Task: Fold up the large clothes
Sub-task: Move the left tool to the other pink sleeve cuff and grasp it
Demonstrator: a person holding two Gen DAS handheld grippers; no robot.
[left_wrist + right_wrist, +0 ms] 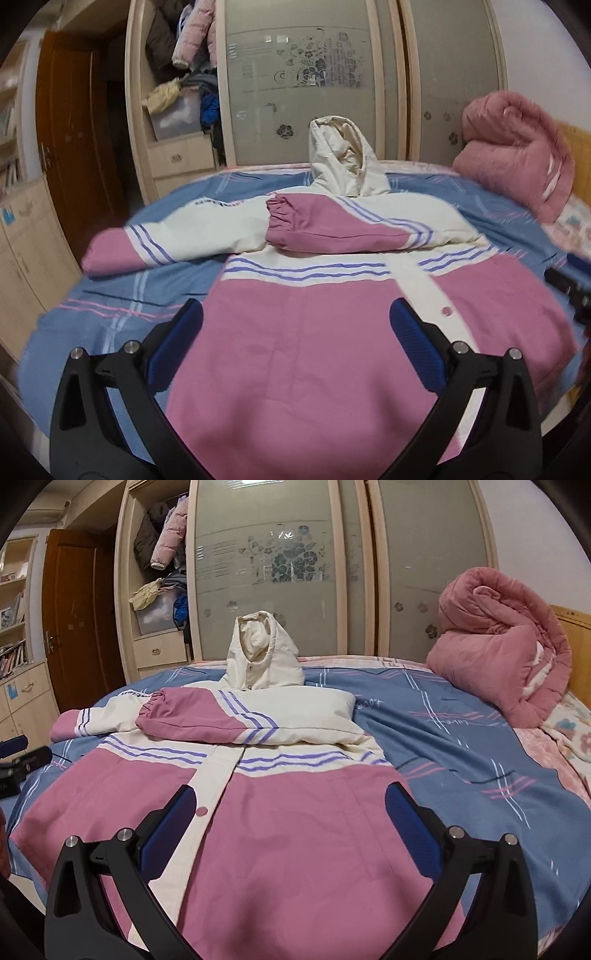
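In the left wrist view, the left gripper point(295, 339) hangs above the lower front of the jacket point(314, 332); its jaws stand wide apart and hold nothing. The pink and cream jacket lies face up on the bed point(110, 314), the hem toward the near edge and the cream hood point(343, 162) standing up close to the far edge. One sleeve point(332, 229) is already folded across the chest. The other sleeve point(147, 243) lies spread out over the blue sheet, toward the left edge of the bed. A dark part of the right gripper point(569, 284) shows at the right border of this view.

In the right wrist view, the right gripper point(288, 819) is also above the lower front of the jacket, near the button strip point(218, 779). Its jaws are wide open too, with only cloth below them, not pinched. A rolled pink quilt point(506, 642) sits at the far right corner of the bed.

I judge that the sleeve folding is half done. The next move seems to call for the left jaws to go to the spread sleeve, grip it near the cuff and bring it over the chest, without dragging the body of the jacket.
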